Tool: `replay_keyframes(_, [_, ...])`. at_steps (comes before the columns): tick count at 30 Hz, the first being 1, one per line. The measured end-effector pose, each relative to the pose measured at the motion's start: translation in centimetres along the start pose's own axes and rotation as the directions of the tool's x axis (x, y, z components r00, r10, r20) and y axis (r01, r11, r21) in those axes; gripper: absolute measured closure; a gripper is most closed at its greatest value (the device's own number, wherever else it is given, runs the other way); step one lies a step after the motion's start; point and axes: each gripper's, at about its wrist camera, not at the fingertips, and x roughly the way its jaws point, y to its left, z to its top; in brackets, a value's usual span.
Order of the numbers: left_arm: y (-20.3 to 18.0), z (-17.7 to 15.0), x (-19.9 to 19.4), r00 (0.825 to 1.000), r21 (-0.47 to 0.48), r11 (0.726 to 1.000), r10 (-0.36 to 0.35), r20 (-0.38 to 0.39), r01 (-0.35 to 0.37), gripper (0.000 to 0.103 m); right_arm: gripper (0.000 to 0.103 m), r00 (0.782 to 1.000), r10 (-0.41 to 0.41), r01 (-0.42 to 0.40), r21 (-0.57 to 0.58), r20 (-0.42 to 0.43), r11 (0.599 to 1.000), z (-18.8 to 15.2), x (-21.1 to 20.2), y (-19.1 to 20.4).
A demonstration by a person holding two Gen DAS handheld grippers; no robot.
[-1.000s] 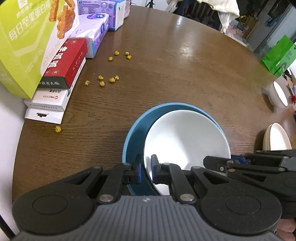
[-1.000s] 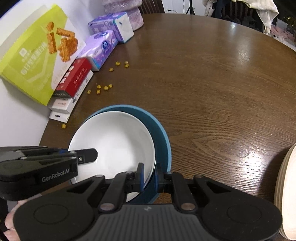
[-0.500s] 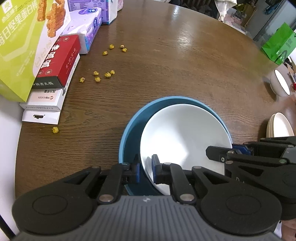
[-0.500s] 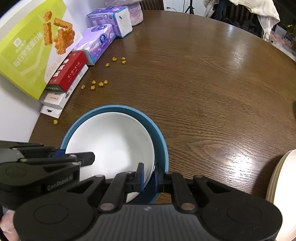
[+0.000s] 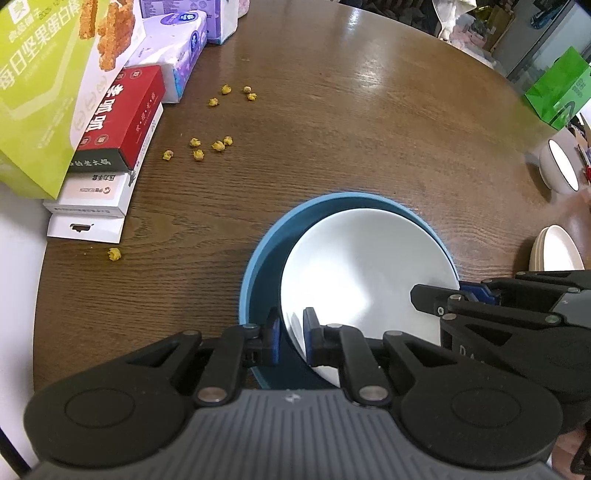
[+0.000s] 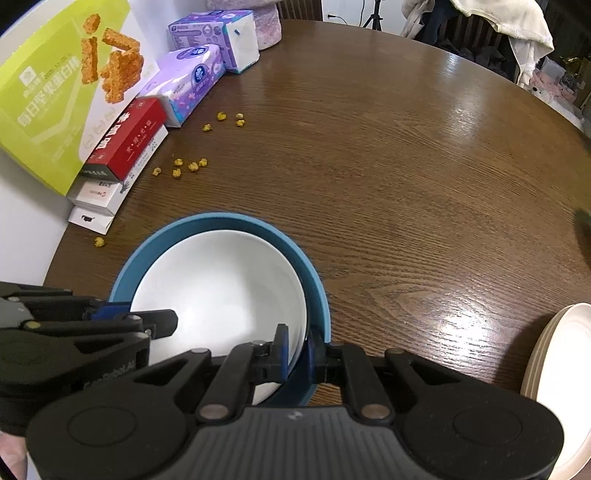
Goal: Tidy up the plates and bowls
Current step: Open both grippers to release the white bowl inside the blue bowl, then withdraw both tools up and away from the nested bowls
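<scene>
- The left gripper (image 5: pixel 290 336) pinches the near-left rim of the white bowl (image 5: pixel 369 273), its jaws nearly closed, one pad inside the rim and one outside.
- The right gripper (image 6: pixel 295 349) clamps the same rim on its near-right side, jaws drawn just as close.
- The white bowl sits nested inside the blue bowl (image 6: pixel 317 291), off-centre.
- Both rest near the front edge of the round wooden table (image 6: pixel 388 147).
- Cream plates (image 6: pixel 557 373) are stacked to the right.
- Yellow crumbs (image 5: pixel 214 146) are scattered further out.
- Boxes (image 5: pixel 118 122) and tissue packs (image 6: pixel 192 79) line the left edge against a white wall.
- Beyond the far rim are a green bag (image 5: pixel 557 90) and draped cloth (image 6: pixel 513 22).
</scene>
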Motion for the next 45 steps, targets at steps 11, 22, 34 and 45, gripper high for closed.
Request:
replay_keyframes(11, [0.0, 0.0, -1.2, 0.999, 0.002, 1.000, 0.010, 0.040, -0.010, 0.093, 0.095, 1.000, -0.031, 0.031, -0.019, -0.004, 0.999, 0.0, 0.2, 0.6])
replay_keyframes(22, [0.4, 0.0, -3.4, 0.994, -0.016, 1.000, 0.010, 0.111, -0.008, 0.081, 0.079, 0.999, 0.015, -0.015, -0.004, 0.036, 1.000, -0.4, -1.3, 0.6])
replay_keyframes(34, [1.2, -0.5, -6.8, 0.973, -0.033, 0.999, 0.024, 0.231, -0.016, 0.046, 0.046, 0.985, 0.047, -0.052, 0.024, 0.168, 0.998, -1.7, -5.5, -0.3])
replay_keyframes(45, [-0.2, -1.1, -9.0, 0.943, 0.020, 0.999, -0.032, 0.330, 0.027, 0.004, 0.018, 0.953, 0.030, -0.068, 0.117, 0.301, 0.991, -4.2, -8.4, -3.2])
